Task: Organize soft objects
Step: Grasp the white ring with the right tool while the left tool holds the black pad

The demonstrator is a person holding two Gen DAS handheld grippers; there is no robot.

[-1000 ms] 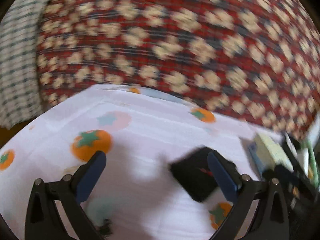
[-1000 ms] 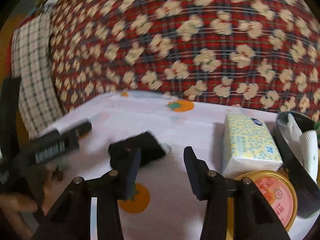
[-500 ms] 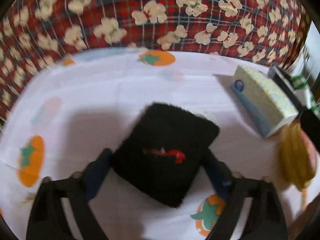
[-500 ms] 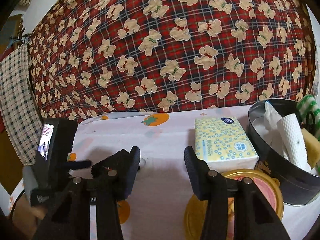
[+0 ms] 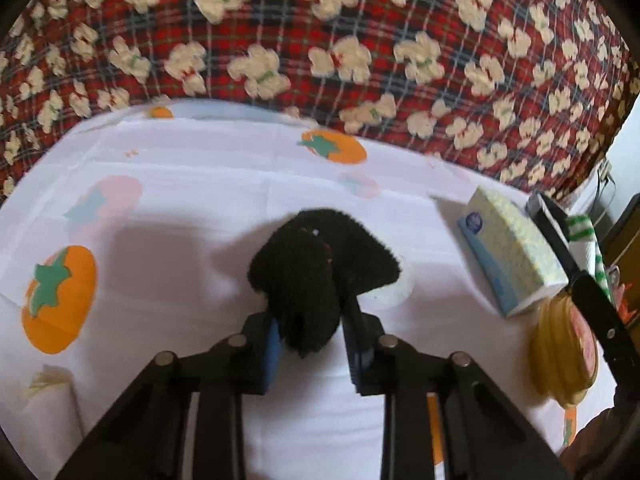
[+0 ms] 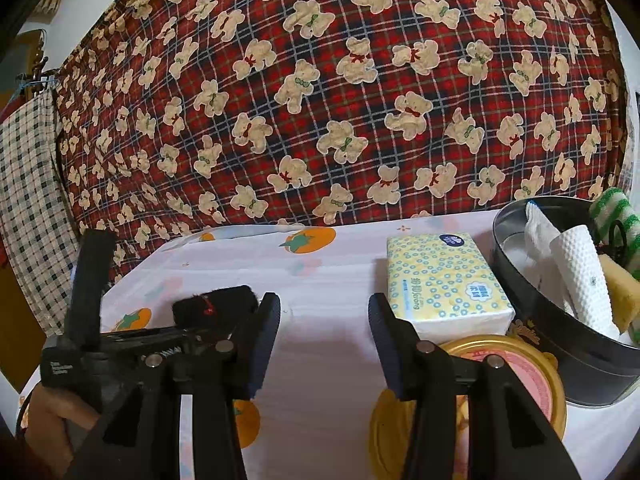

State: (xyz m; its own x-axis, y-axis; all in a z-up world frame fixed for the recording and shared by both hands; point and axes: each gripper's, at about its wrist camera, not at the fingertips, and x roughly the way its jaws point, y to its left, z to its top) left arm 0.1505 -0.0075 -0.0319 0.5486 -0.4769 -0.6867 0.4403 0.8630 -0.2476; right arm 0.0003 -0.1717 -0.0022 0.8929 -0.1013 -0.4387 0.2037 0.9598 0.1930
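Observation:
A black fuzzy wristband (image 5: pixel 316 264) with a small red mark lies on the white tablecloth (image 5: pixel 200 184) printed with orange fruit. My left gripper (image 5: pixel 310 320) is closing on it. Both pads press its near end, and the cloth bunches up between them. The right wrist view shows the same wristband (image 6: pixel 216 304) at the left, behind the left gripper's black body, which a hand (image 6: pixel 52 420) holds. My right gripper (image 6: pixel 324 312) hovers over bare tablecloth, open with nothing between its fingers.
A yellow-patterned tissue pack (image 6: pixel 444 276) lies right of centre. Beside it stands a round black tin (image 6: pixel 560 320) holding a paper towel roll (image 6: pixel 580 268), a yellow sponge and a green-striped cloth. A yellow-rimmed round lid (image 6: pixel 500 360) lies in front. A red bear-print blanket (image 6: pixel 320 100) rises behind.
My left gripper moved in over the wristband, and its wide-open jaws closed onto it, bunching it. The right gripper's view swung right, then held still.

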